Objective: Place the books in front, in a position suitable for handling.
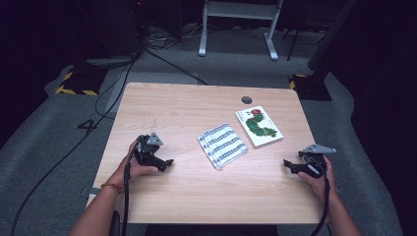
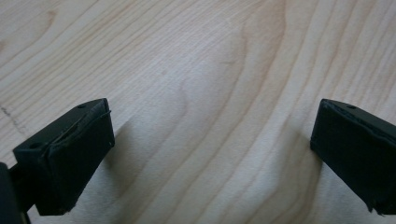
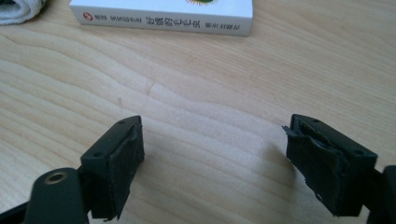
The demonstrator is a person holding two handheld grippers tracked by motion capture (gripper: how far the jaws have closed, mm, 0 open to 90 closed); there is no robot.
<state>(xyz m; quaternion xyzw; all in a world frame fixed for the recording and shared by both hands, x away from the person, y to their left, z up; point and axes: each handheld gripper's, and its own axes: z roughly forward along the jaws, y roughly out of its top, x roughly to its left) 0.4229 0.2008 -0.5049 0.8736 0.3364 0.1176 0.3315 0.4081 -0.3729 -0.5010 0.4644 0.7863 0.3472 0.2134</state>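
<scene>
Resting near table (image 1: 196, 196) side edges: left gripper (image 1: 164, 163), right gripper (image 1: 290, 166), fingers apart; cloth (image 1: 222, 145), book (image 1: 258, 126) between.

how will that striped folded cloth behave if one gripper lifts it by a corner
The striped cloth looks like soft, layered fabric, so it would probably droop and unfold. It seems light. Pushed across the bare wooden table, it may bunch rather than slide whole.

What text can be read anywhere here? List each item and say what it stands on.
Book spine, right gripper view: a red round logo, then a row of dark printed characters, too blurred to quote.
Book cover, high view: a caterpillar picture, no legible words.
Folded cloth: a dark pattern, no text.
Table: none.
</scene>
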